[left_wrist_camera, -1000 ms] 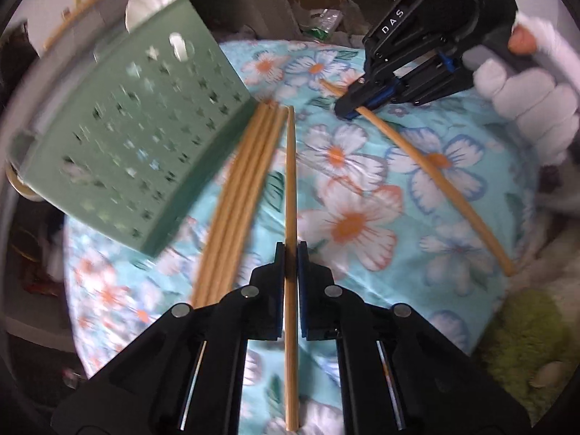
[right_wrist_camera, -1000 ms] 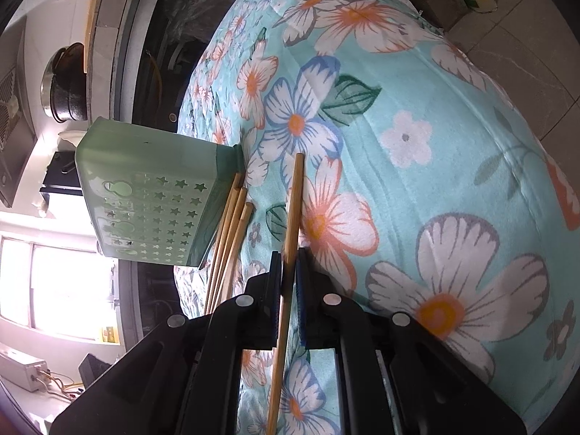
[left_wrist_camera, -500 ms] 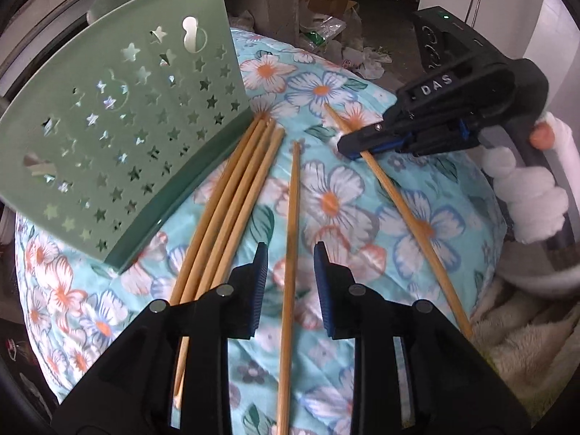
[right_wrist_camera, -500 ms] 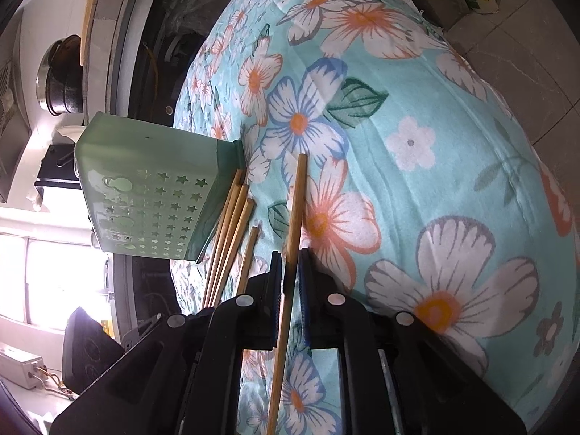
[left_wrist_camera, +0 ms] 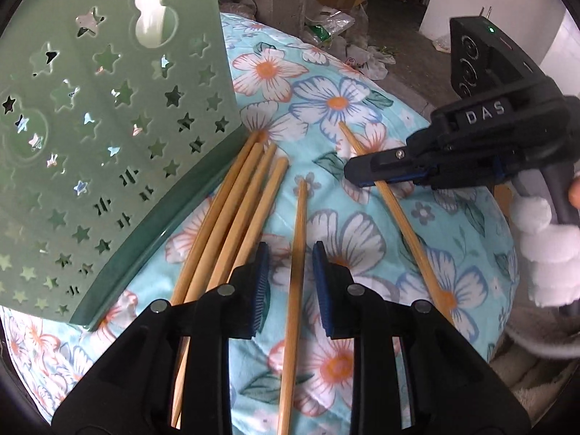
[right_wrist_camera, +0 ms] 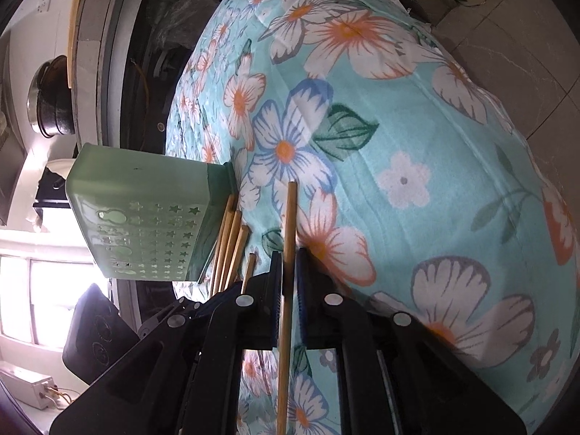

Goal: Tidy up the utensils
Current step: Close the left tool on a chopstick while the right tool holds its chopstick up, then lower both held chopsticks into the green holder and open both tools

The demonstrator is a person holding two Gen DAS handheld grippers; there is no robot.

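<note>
Left wrist view: left hand-held gripper [left_wrist_camera: 288,286] is spread, pads clear of the single chopstick [left_wrist_camera: 295,282] lying on the floral cloth [left_wrist_camera: 362,239] between them. Not touching it. Four more chopsticks [left_wrist_camera: 235,217] lie bunched just left of it, far ends against the lower edge of the green star-punched holder [left_wrist_camera: 108,137], which lies tipped on its side on the surface. Right hand-held gripper [left_wrist_camera: 366,177] comes in from the right, pinching another chopstick [left_wrist_camera: 398,214] near its far end; that stick runs diagonally across the cloth, well apart from the bunch. White-gloved hand [left_wrist_camera: 547,253] on its handle.

Right wrist view: right hand-held gripper [right_wrist_camera: 288,282] pressed onto its chopstick [right_wrist_camera: 288,253], stick running straight up between the pads, tip out over the cloth [right_wrist_camera: 398,145]. Holder [right_wrist_camera: 145,217] to the left, bunch of chopsticks [right_wrist_camera: 228,243] beside it. Left unit's body [right_wrist_camera: 94,333] visible lower left.
</note>
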